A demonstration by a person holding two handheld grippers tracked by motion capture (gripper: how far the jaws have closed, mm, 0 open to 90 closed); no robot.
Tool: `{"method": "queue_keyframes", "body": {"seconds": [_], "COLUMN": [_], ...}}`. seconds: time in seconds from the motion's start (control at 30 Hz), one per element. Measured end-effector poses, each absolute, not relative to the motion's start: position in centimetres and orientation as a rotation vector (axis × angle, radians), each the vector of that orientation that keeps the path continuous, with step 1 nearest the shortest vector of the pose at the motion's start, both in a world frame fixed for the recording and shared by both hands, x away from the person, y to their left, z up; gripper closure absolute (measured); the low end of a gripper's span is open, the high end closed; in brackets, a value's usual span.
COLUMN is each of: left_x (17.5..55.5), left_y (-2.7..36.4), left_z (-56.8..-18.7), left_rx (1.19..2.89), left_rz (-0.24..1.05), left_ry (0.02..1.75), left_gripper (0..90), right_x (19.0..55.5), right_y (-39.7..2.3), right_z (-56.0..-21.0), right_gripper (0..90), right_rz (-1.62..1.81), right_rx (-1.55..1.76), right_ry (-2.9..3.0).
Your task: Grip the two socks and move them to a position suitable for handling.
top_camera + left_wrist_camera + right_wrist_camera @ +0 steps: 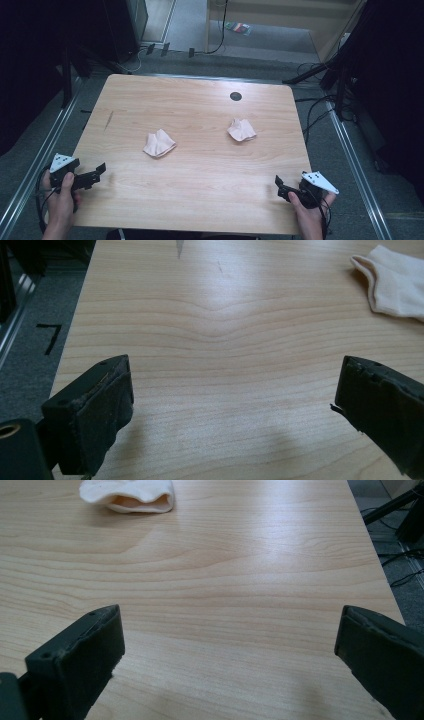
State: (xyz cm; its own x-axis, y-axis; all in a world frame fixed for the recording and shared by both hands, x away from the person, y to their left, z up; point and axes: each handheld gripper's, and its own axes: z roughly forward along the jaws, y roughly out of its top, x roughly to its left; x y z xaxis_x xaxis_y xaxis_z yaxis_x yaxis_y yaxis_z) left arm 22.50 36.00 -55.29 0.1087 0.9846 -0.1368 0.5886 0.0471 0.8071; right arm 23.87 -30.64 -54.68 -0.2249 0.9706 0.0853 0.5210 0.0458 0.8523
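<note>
Two pale pink socks lie on the wooden table (200, 170). One sock (159, 144) rests left of centre, and it appears at the top right of the left gripper view (395, 285). The other sock (241, 130) lies right of centre and appears at the top left of the right gripper view (130, 494). My left gripper (97, 172) hovers near the table's front left corner, open, with nothing between its jaws (235, 405). My right gripper (278, 186) sits near the front right corner, open and empty too (230, 650). Both grippers are well short of the socks.
A round dark cable hole (235, 96) sits near the table's far edge. A dark streak (109, 120) marks the left side of the tabletop. Cables (320, 110) and black stands lie on the floor right of the table. Metal rails run along both sides.
</note>
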Motion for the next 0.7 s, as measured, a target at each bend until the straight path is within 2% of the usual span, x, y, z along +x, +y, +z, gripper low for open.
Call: {"method": "queue_keyframes", "body": {"seconds": [0.7], "left_x": [22.65], "left_y": [36.09], "left_z": [-55.32], "left_rx": [1.631], "left_rz": [0.646], "left_ry": [1.576], "left_gripper": [2.6], "right_x": [23.97], "right_y": [-30.39], "right_z": [-54.68], "right_gripper": [5.9], "right_rz": [1.066], "right_rx": [1.487], "right_ry": [1.788]}}
